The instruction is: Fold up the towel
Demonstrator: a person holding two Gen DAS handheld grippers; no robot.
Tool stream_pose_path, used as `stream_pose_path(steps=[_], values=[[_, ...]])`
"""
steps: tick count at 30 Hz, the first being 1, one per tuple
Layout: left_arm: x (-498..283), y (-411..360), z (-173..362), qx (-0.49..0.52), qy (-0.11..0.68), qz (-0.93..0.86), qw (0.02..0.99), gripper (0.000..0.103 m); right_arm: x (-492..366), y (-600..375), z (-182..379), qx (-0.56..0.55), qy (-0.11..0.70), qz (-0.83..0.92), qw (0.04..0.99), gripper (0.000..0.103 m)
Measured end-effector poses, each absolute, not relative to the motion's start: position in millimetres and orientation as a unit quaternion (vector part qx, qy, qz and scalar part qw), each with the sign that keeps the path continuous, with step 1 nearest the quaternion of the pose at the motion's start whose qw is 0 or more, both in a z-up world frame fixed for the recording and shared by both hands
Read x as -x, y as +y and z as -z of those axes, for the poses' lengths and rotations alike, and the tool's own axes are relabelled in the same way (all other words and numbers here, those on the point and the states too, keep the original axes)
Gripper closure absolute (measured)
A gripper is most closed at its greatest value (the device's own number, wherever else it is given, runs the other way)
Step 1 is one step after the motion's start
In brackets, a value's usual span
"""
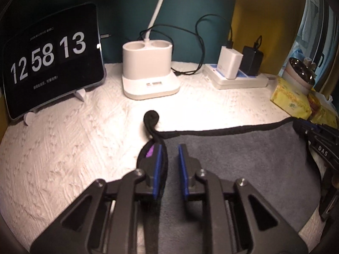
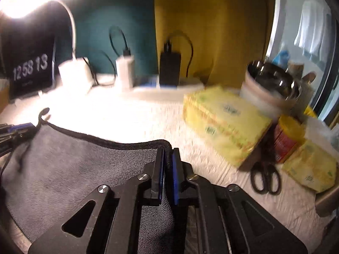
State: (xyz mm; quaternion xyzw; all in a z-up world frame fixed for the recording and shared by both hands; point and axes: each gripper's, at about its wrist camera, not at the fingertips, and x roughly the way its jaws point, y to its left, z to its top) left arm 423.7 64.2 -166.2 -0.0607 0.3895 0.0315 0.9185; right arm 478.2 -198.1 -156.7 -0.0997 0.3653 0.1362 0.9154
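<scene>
- Grey microfibre towel with black piping [image 1: 233, 158]: far edge runs left–right.
- Left gripper [image 1: 170, 165]: jaws apart, over hanging-loop corner.
- Right gripper [image 2: 168, 165]: clamped on opposite corner's piping.
- White textured table cover [image 1: 63, 148]: bare leftward.

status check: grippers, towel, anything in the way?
Left gripper open at towel corner. Right gripper shut on towel hem. Towel flat, unfolded. Tissue pack and scissors close on right.

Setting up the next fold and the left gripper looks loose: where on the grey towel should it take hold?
Grip the towel at its far-left corner, on the black hem beside the hanging loop, coming from the near side. The left gripper stands open there; the right gripper pinches the opposite corner.
</scene>
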Motion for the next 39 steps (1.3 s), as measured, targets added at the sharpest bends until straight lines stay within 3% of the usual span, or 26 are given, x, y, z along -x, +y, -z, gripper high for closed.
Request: stream_pose_path(steps=[2,3,5,6,39], values=[[-421,62,163,0.059,0.386,-0.029,0.920,0.076,-479,-202,157,0.090,0.366,-0.131,0.917,0.067],[-418,61,160,0.056,0.385,-0.030,0.921,0.071,-478,-205,156,0.085,0.363,-0.127,0.919,0.064],[-413,61,155,0.060,0.380,-0.026,0.923,0.038,-475,-209,153,0.082,0.358,-0.120,0.922,0.063],[-411,61,152,0.063,0.377,-0.024,0.924,0.033,-472,-210,151,0.080,0.356,-0.116,0.924,0.063],[-284,34,82,0.060,0.306,-0.002,0.950,0.032,-343,-218,85,0.067,0.296,-0.122,0.945,0.062]])
